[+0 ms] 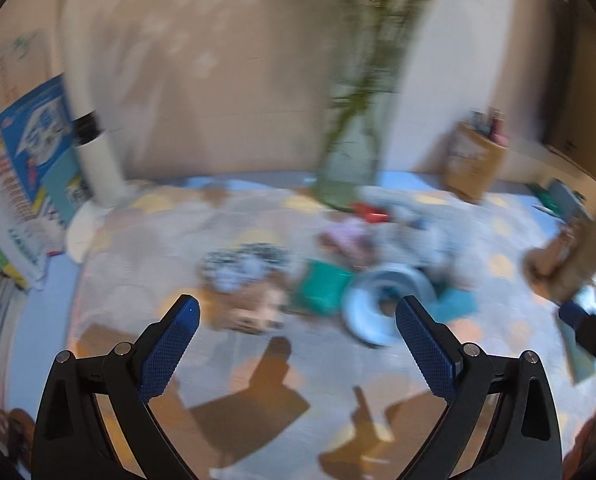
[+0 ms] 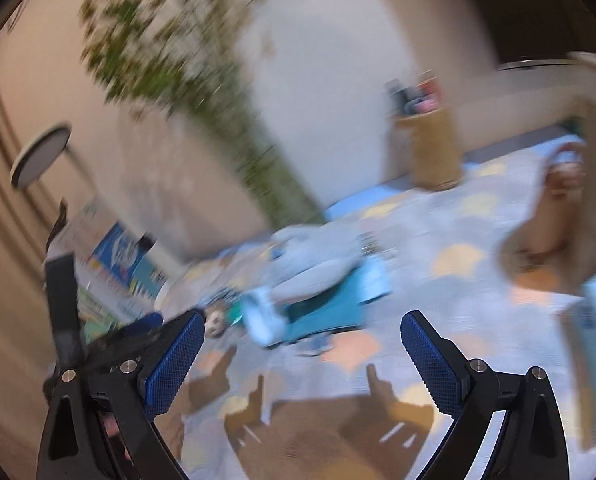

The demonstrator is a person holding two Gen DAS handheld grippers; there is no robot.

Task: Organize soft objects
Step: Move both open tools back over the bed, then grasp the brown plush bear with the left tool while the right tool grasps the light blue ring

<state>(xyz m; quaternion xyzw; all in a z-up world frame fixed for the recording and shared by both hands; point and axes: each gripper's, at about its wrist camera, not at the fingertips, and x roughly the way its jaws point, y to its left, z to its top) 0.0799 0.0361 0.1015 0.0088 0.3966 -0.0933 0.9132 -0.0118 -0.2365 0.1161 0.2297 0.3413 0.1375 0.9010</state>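
Progress: barely begun by the look of it; the soft things [image 1: 350, 248] lie heaped mid-desk near the glass vase [image 1: 348, 160].
Desk [image 1: 178, 220]: patterned cloth, nothing visibly sorted.
Left tongs [image 1: 297, 330]: wide open, empty.
Right tongs [image 2: 303, 346]: wide open, empty.
Left to do: seemingly all of it; blur hides details.

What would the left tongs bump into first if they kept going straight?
Probably the small brown plush toy lying on the cloth between the open left tongs, though the picture is blurry and depth is hard to judge.
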